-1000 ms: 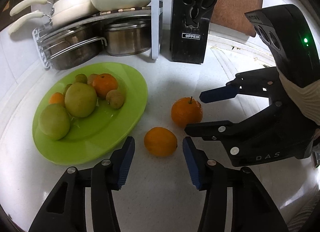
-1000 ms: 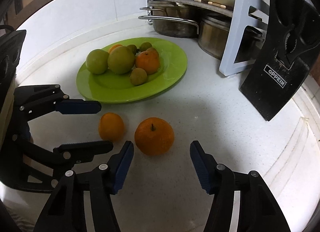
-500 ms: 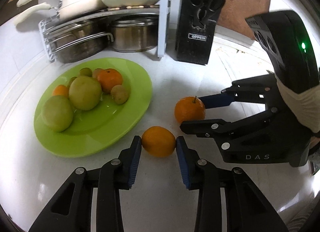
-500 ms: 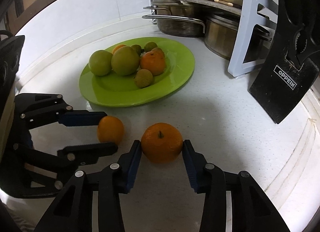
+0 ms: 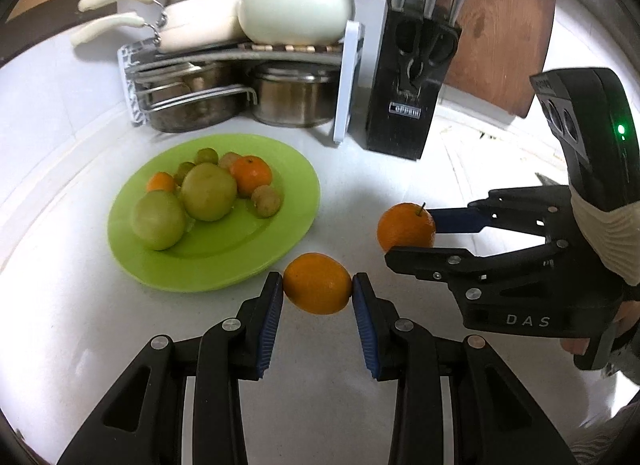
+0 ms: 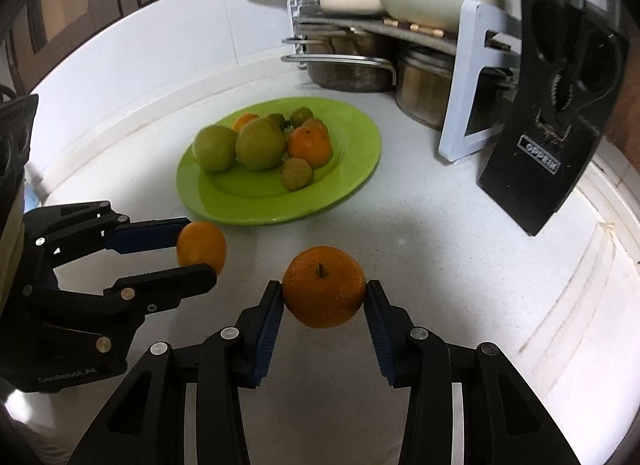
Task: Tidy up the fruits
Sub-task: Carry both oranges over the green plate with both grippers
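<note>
My left gripper [image 5: 318, 285] is shut on a small smooth orange [image 5: 318, 283], held just above the white counter at the near rim of the green plate [image 5: 288, 233]. My right gripper [image 6: 324, 293] is shut on a larger orange with a stem [image 6: 324, 292], also lifted off the counter. Each view shows the other gripper from the side: the right gripper [image 5: 416, 235] with its orange [image 5: 406, 231], the left gripper [image 6: 192, 251] with its orange [image 6: 201, 245]. The plate [image 6: 352, 181] holds two green apples, oranges and several small fruits.
Behind the plate stands a rack with steel pots [image 5: 248, 97] and white cookware on top. A black knife block [image 5: 408, 93] and a wooden board [image 5: 500, 25] stand at the back right. A raised counter edge [image 6: 580, 265] runs along the right.
Both grippers closed from open onto their oranges, then lifted them off the counter. The plate now sits farther away and lower in both views.
</note>
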`<state>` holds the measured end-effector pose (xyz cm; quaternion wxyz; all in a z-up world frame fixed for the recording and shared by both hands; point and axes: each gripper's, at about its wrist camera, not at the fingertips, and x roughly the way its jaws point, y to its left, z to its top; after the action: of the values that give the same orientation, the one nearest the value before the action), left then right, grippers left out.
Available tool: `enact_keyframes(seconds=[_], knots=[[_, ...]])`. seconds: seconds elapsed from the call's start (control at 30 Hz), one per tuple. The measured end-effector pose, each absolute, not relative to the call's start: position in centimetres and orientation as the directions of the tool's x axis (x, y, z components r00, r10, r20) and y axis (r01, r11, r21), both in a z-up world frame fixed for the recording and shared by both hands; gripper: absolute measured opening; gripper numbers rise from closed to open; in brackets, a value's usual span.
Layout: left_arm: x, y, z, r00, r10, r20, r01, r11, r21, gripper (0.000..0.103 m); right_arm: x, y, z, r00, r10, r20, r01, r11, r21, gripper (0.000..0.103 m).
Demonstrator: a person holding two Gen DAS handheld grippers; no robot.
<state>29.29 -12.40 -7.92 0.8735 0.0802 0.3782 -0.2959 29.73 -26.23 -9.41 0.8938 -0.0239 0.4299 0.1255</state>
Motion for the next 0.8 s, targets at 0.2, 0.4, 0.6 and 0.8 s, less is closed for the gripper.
enact_keyframes(seconds=[0.2,0.4,0.6,0.8], knots=[[27.7,-11.4,-6.4,0.574,-0.453,-0.682,0.553,0.829,-0.085,0.035,28.2,-25.9,-7.6,0.632,0.201,-0.749,-0.238,0.969,0.059,0.043],[26.5,-10.0,-4.8,0.613,-0.442,-0.655,0.522,0.849,-0.084,0.035,26.9,-25.2,-5.9,0.665,0.192,-0.721,-0.226,0.973,0.052,0.043],[26.2,-8.9,-3.3,0.657,-0.42,-0.625,0.494,0.867,-0.063,0.035,26.6,-24.7,-4.1,0.699,0.187,-0.69,-0.217,0.975,0.044,0.043],[26.6,-7.9,-1.5,0.697,-0.402,-0.594,0.468,0.883,-0.049,0.035,26.9,-23.8,-2.2,0.734,0.188,-0.652,-0.216,0.976,0.037,0.043]])
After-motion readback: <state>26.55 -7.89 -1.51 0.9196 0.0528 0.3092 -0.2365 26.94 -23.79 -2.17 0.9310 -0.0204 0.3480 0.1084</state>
